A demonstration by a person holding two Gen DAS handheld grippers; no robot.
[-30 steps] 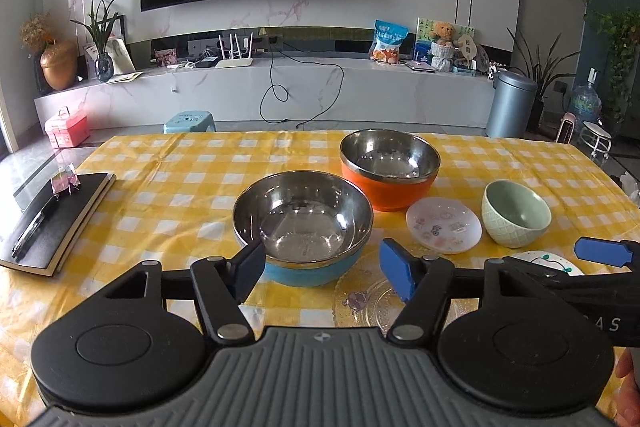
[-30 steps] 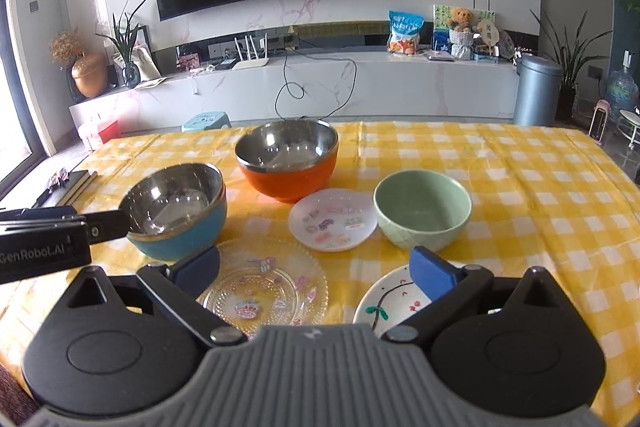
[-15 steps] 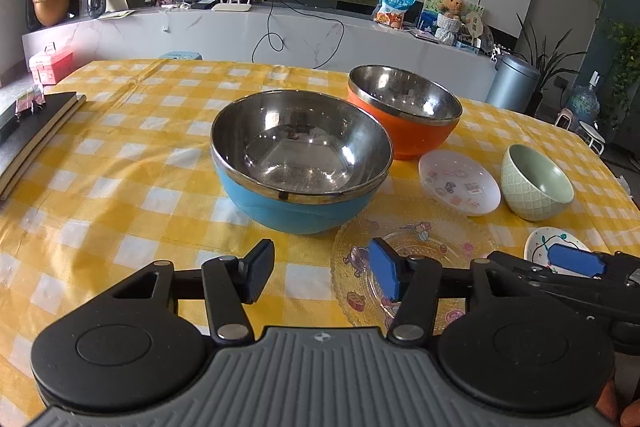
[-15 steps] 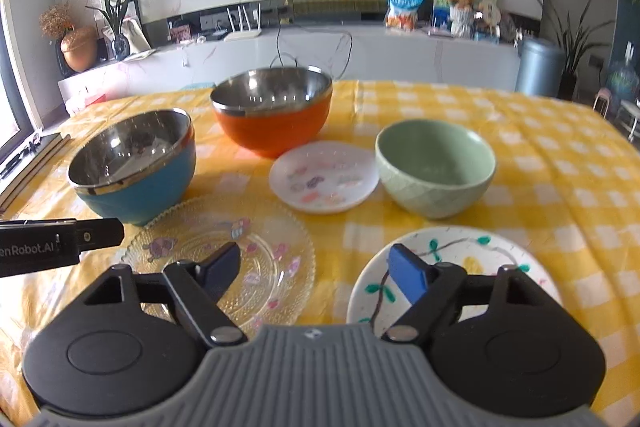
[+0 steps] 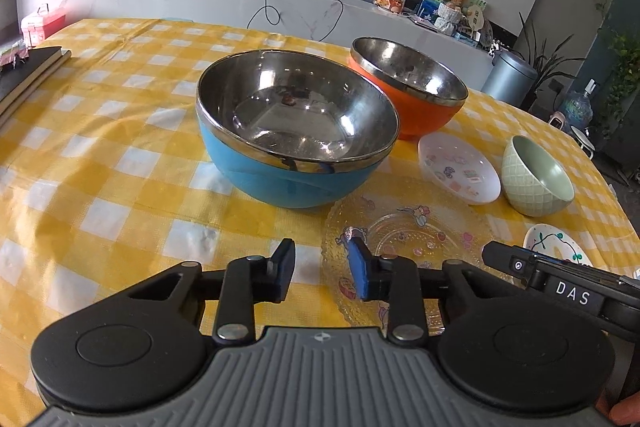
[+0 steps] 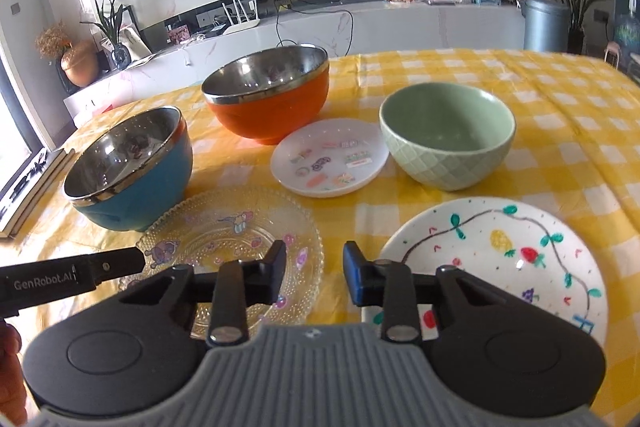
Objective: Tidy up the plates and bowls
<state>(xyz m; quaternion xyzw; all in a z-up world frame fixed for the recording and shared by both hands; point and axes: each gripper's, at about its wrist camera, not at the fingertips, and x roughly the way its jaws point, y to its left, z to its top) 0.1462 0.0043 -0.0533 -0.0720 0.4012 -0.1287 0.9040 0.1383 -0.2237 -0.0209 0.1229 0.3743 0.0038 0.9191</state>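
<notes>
A clear glass plate [image 5: 404, 239] [image 6: 232, 227] lies on the yellow checked tablecloth in front of a blue steel-lined bowl [image 5: 296, 131] [image 6: 128, 163]. My left gripper [image 5: 320, 263] hangs low over the plate's left rim. Its jaws are closing, the rim shows in the gap, and no pad presses on it. My right gripper [image 6: 314, 267] is at the plate's right rim, beside a painted white plate [image 6: 500, 259] [image 5: 556, 247]. Its jaws are closing too, with nothing gripped. Behind stand an orange bowl [image 5: 408, 87] [image 6: 268, 99], a sticker plate [image 5: 458, 167] [image 6: 328, 159] and a green bowl [image 5: 536, 181] [image 6: 446, 139].
Dark notebooks [image 5: 28, 71] [image 6: 24, 187] lie at the table's left edge. Beyond the table are a white TV bench, a grey bin [image 5: 508, 79] and plants. Bare tablecloth [image 5: 100, 147] stretches left of the blue bowl. A hand [image 6: 8, 367] shows at the lower left of the right wrist view.
Both grippers have sunk toward the table and moved closer to the glass plate. Their jaws have narrowed from wide open to a small gap.
</notes>
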